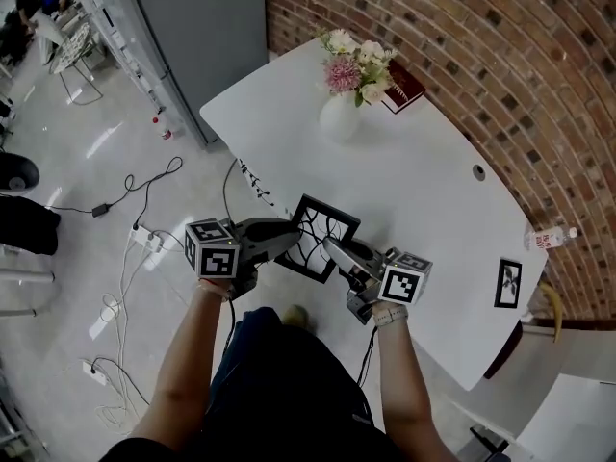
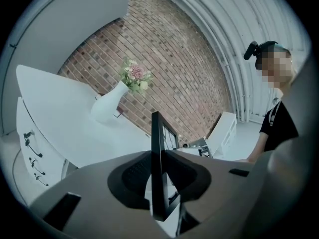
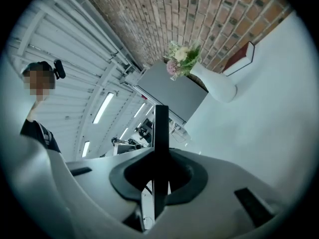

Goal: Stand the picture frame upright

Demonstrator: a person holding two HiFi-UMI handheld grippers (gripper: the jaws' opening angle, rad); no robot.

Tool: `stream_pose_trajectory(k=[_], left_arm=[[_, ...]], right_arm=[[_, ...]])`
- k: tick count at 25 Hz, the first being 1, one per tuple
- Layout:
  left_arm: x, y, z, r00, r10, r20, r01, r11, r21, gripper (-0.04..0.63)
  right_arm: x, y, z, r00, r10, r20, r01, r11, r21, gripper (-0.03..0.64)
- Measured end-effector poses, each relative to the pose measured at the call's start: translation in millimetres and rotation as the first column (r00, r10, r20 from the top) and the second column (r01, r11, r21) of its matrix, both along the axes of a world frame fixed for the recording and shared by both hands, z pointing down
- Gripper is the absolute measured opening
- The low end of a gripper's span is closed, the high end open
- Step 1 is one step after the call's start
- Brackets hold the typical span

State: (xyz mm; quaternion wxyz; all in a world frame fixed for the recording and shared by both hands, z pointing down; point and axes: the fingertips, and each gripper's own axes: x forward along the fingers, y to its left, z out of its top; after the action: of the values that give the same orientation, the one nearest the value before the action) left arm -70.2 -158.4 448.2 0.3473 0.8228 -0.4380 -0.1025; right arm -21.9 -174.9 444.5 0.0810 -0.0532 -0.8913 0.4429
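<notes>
Two grips on one frame [image 1: 325, 227] | left gripper [image 1: 289, 243] clenched on its left side | right gripper [image 1: 337, 251] clenched on its right side | frame between them over table [image 1: 433, 191] near edge, tilted, seemingly lifted | edge-on to both, neither nearer.

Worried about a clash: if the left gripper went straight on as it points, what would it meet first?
The left gripper is clamped on the picture frame. Past that, it would probably meet the right gripper, which grips the frame's opposite edge, though depth is unclear.
</notes>
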Motion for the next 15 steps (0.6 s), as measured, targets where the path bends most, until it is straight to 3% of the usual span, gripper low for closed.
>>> stream_pose_trajectory(k=[8,15], left_arm=[[-13.9,-32.1,-1.7,0.993,-0.003,0.119,0.001,1.000,0.019,0.097],[-30.0,-57.7,1.4,0.993,0.024,0.119,-0.030,0.998,0.047,0.097]], right_arm=[[-16.5,-36.4,2.0,1.000,-0.003,-0.025,0.005,0.995,0.097,0.072],[-32.2,-60.7,4.3,1.000,0.006,-0.003,-0.005,0.988,0.156,0.071]])
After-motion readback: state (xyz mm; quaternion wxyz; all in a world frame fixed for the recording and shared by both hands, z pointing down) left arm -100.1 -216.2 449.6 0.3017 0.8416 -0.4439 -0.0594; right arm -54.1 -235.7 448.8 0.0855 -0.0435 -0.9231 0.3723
